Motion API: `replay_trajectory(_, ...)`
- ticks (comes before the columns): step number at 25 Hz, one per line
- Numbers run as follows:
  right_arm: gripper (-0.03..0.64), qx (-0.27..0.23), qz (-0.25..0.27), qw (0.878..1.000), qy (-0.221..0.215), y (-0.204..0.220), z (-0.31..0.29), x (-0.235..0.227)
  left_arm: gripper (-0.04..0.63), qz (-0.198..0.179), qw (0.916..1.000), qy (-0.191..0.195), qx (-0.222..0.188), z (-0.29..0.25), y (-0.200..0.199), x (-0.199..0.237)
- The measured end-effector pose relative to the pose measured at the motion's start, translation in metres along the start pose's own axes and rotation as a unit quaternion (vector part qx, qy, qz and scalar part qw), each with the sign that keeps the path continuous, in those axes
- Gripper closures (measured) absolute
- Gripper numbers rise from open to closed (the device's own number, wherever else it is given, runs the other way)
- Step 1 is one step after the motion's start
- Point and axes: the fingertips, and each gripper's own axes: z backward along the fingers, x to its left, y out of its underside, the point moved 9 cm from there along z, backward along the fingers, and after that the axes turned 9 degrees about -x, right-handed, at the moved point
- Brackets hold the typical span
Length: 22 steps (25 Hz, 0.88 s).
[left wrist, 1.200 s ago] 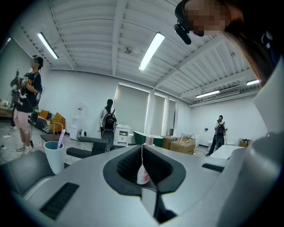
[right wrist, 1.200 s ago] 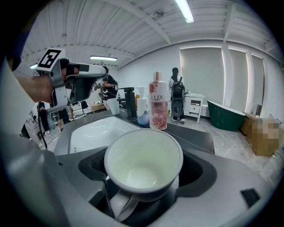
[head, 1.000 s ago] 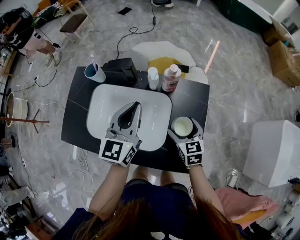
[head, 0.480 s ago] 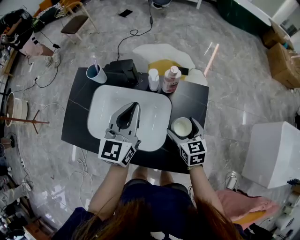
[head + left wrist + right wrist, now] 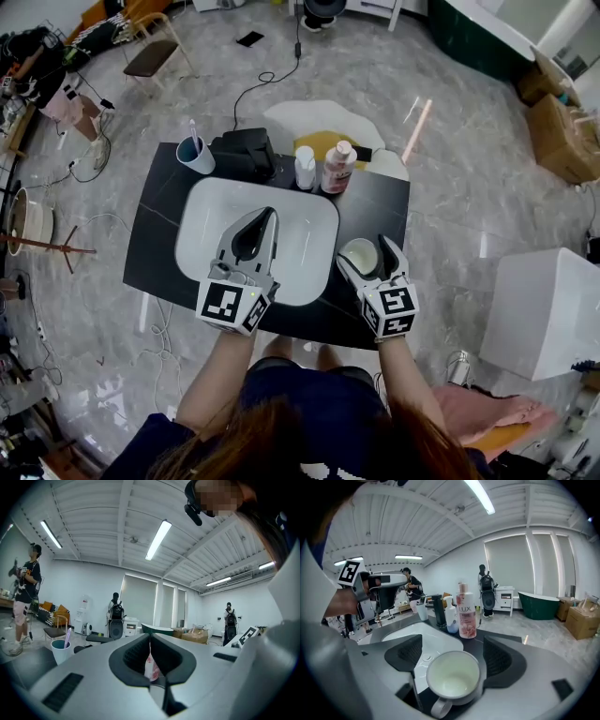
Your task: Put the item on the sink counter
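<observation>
My right gripper (image 5: 365, 252) has its 2 jaws just narrowed yet apart, seemingly clear of the round white ceramic mug (image 5: 362, 255). It stands upright between them on the black counter (image 5: 377, 204), handle toward me. My left gripper (image 5: 270, 214) is clamped together, empty.

Mug (image 5: 362, 255) on counter (image 5: 159, 234) right of basin (image 5: 309, 234), two bottles (image 5: 337, 167) behind basin, cup (image 5: 195, 155) at back left corner
</observation>
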Motion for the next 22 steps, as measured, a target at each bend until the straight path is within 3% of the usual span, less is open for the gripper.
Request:
replay_trajectory(4, 0.29, -0.031, 0.005, 0.999, 0.01, -0.02, 0.013, 0.005, 0.572, -0.003, 1.0, 0.004, -0.008, 0.006, -0.014, -0.004)
replay_trajectory(7, 0.406, -0.051, 0.012, 0.998, 0.02, -0.033, 0.022, 0.008, 0.572, -0.005, 0.9999, 0.005, -0.01, 0.01, -0.021, -0.006)
replay_trajectory(15, 0.597, -0.085, 0.015, 0.995, 0.041, -0.061, 0.048, 0.01, 0.572, -0.01, 0.9995, 0.016, -0.024, 0.017, -0.039, -0.017)
replay_trajectory(22, 0.6, -0.129, 0.009, 0.99, 0.047, -0.094, 0.063, 0.01, 0.572, -0.016, 0.999, 0.022, -0.035, 0.02, -0.052, -0.017)
